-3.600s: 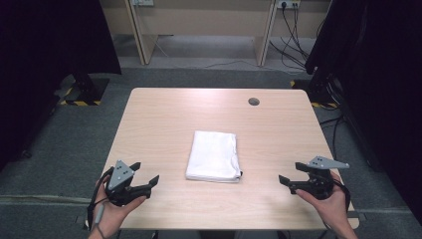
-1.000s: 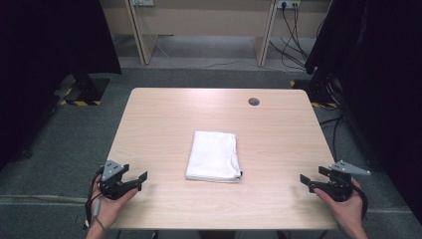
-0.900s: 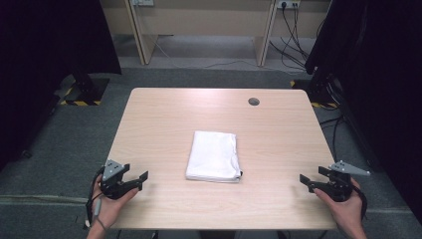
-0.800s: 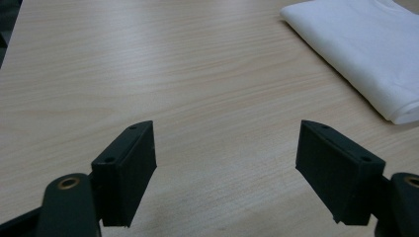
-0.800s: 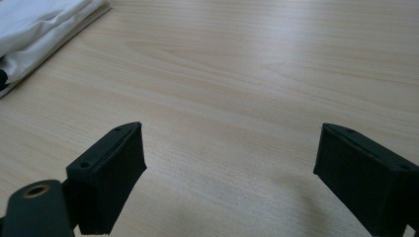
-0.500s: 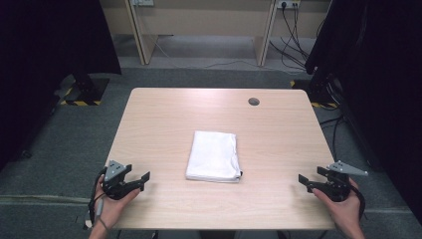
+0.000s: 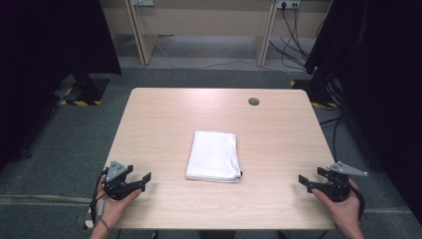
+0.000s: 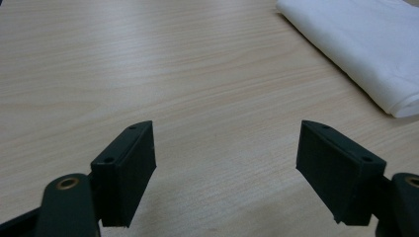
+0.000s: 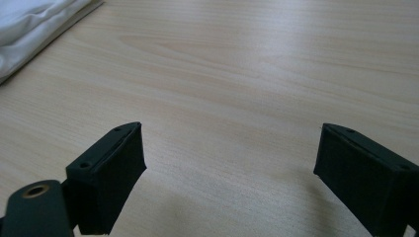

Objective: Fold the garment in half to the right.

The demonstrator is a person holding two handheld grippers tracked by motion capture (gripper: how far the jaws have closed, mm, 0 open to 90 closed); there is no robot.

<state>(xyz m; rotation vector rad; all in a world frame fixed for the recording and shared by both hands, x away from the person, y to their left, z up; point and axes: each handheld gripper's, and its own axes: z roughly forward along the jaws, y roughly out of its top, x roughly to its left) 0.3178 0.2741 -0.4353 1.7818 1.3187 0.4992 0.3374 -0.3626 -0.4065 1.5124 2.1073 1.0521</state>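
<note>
Room: a grey carpeted floor [image 7: 74,149] with dark curtains at both sides and cables trailing behind; a pale wooden table [image 7: 164,114] stands in the middle, with a round cable hole [image 7: 254,101] near its far edge.
Cloth: a folded white cloth [image 7: 214,156] lies flat in the middle of the table, slightly nearer the near edge than the far one, its long sides running from far edge to near edge. I judge it is laid there so that I can come at it from both sides at once.
Left gripper: my left gripper [image 7: 141,181] sits by the table's near left corner, low over the wood, jaws wide apart with nothing between them. In the left gripper view its fingers [image 8: 126,177] frame bare wood, and the cloth's folded edge [image 8: 365,54] lies ahead and to the right, well apart.
Right gripper: my right gripper [image 7: 304,181] waits near the near right corner, jaws likewise spread and empty. In the right gripper view its fingers [image 9: 111,175] point across bare table, with the cloth [image 9: 34,22] off at the upper left.
Why so: both point inward at the cloth, apart from it; I read this as a ready stance, with no grip made yet.
Next, as I judge: each side must close in on a cloth edge.
</note>
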